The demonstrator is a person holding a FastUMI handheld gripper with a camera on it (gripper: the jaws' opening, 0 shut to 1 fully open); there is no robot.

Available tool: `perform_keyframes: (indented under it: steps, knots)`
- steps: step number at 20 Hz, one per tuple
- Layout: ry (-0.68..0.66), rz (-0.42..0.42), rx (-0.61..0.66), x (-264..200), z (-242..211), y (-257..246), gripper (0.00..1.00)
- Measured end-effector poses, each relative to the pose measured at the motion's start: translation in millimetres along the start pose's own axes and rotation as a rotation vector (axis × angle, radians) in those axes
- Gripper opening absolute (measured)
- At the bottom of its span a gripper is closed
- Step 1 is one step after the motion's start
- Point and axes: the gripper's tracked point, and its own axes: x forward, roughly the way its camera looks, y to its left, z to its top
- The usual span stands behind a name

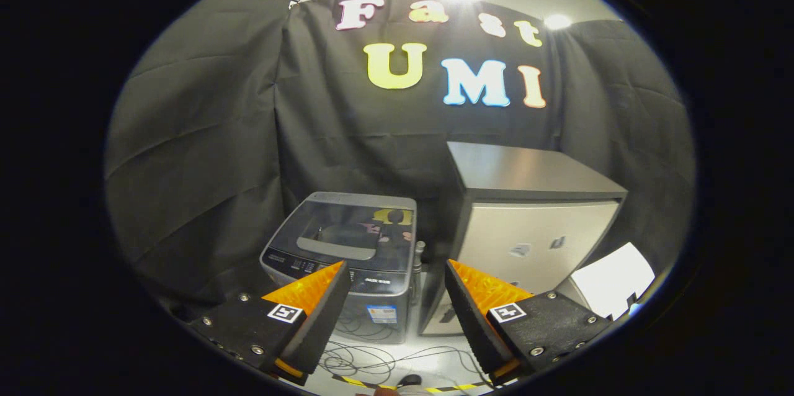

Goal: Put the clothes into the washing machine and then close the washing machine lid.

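Two fingers of the gripper (394,284) spread wide, nothing between them. At 12 o'clock beyond the tips: small grey top-loading washing machine (347,259) on the floor, its dark glass lid (353,231) down flat. At 2 o'clock, just beside it, a taller silver cabinet with dark top (533,222). Loose cables (372,352) on the floor ahead. Clothes not spotted. Lid likely light, rigid, slick glass; take it at the front handle bar.

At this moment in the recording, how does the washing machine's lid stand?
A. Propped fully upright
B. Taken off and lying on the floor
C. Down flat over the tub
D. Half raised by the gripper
C: the see-through lid lies flat on the washing machine, which sits beyond the gripper; the fingers are spread apart with nothing between them.
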Motion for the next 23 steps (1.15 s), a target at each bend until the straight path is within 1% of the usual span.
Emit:
perform_keyframes:
  steps: [3, 7, 11, 14, 16, 19, 23]
  knots:
    - [-0.045, -0.025, -0.007, -44, -1, -22, 0.94]
    - [-0.105, -0.048, -0.005, -88, 1, -40, 0.94]
    - [-0.134, -0.065, 0.000, -112, -1, -48, 0.94]
    - [-0.123, -0.092, -0.002, -129, -17, -54, 0.94]
    - [-0.129, -0.081, 0.001, -140, -25, -49, 0.94]
    - [-0.125, -0.061, -0.046, -148, -37, -45, 0.94]
    - [-0.136, -0.050, -0.066, -158, -40, -41, 0.94]
